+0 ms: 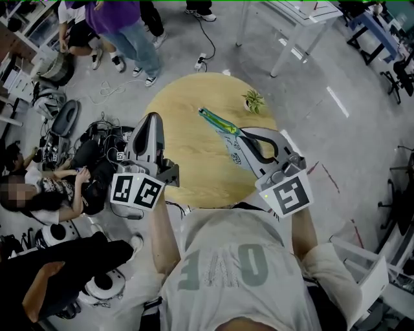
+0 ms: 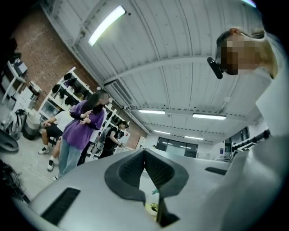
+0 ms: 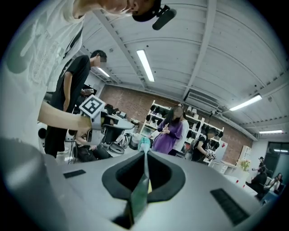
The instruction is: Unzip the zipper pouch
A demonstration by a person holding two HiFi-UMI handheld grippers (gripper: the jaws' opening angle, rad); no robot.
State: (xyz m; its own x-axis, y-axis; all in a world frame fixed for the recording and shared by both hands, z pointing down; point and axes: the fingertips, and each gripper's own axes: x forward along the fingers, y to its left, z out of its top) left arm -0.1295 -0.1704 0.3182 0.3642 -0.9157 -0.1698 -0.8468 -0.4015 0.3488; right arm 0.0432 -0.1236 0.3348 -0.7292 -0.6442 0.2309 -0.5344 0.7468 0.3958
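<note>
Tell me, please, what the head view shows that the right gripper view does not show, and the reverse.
Only the head view: the round wooden table, a small potted plant on it, and most of the zipper pouch stretched over the tabletop. Only the right gripper view: ceiling lights, a brick wall, and how the right gripper is shut on the pouch's edge. Both: the pouch, the right gripper, the left gripper with its marker cube, a person in a purple top.

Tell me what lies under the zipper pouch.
The round wooden table shows bare wood all around the zipper pouch, which the right gripper pinches. The patch directly beneath is covered by the pouch, so anything there cannot be seen.
</note>
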